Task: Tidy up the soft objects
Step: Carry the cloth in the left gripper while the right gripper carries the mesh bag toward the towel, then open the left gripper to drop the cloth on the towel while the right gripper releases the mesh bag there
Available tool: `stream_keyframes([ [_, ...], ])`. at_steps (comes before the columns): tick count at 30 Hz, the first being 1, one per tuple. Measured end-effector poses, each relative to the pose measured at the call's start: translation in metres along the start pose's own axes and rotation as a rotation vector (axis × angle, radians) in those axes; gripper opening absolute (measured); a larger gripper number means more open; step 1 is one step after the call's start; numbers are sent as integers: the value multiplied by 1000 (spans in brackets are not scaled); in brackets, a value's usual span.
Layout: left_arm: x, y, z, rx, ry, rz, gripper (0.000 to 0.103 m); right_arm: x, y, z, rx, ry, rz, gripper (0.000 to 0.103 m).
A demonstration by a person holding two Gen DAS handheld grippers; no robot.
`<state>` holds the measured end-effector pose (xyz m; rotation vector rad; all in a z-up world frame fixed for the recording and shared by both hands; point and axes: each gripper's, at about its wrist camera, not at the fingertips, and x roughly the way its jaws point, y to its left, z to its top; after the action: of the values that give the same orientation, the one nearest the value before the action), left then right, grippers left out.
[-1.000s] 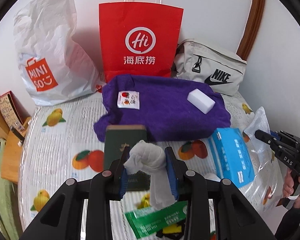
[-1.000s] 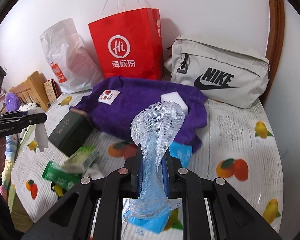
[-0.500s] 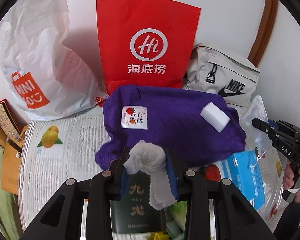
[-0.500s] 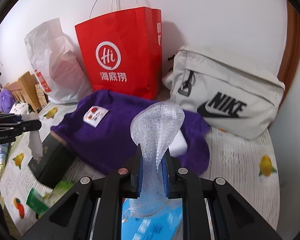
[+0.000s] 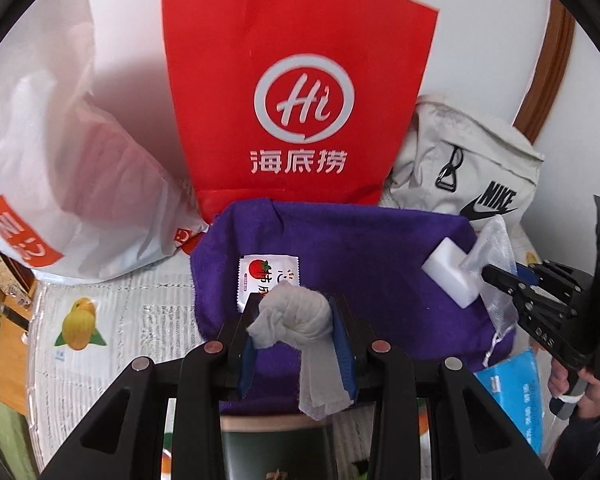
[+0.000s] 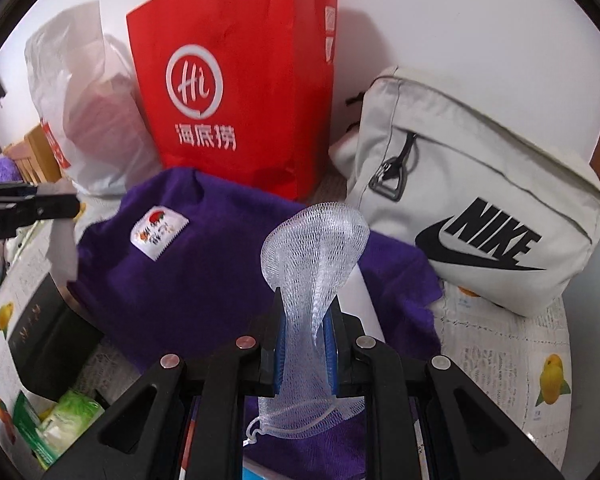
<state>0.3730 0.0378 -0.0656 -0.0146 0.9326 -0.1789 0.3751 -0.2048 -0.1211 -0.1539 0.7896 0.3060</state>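
Note:
My left gripper point(image 5: 296, 320) is shut on a knotted grey-white cloth point(image 5: 296, 318), whose tail hangs down between the blue pads. It hovers over the near edge of a purple towel point(image 5: 352, 248) spread on the table. My right gripper point(image 6: 305, 312) is shut on a white mesh pouch point(image 6: 314, 240) that stands up above the jaws, its drawstring end dangling below. In the left wrist view the right gripper point(image 5: 488, 272) shows at the right with the mesh pouch point(image 5: 490, 256), next to a white sponge block point(image 5: 450, 276) lying on the towel.
A red paper bag point(image 5: 296, 96) stands behind the towel, with a white plastic bag point(image 5: 72, 168) to its left and a grey Nike pouch point(image 6: 472, 200) to its right. A sachet point(image 5: 266, 280) lies on the towel. A dark green box point(image 6: 48, 344), green packets point(image 6: 60, 428) and a blue tissue pack point(image 5: 516, 392) lie nearby.
Both grippers have moved forward toward the bags at the back, each keeping its hold. The towel and red bag now look much nearer, and the green box has slid under the left gripper.

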Motion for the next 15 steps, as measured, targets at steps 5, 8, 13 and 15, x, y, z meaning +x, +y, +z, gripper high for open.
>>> stream_keyframes([
  [5, 28, 1, 3, -8, 40, -8, 32, 16, -2, -5, -16, 56, -1, 17],
  [8, 41, 2, 1, -3, 64, -11, 32, 22, -1, -8, -19, 81, 31, 17],
  [13, 59, 6, -4, -14, 111, -7, 32, 30, 7, -12, -69, 128, 34, 17],
  [15, 64, 7, -6, -18, 125, -3, 32, 32, 6, -11, -60, 139, 40, 17],
])
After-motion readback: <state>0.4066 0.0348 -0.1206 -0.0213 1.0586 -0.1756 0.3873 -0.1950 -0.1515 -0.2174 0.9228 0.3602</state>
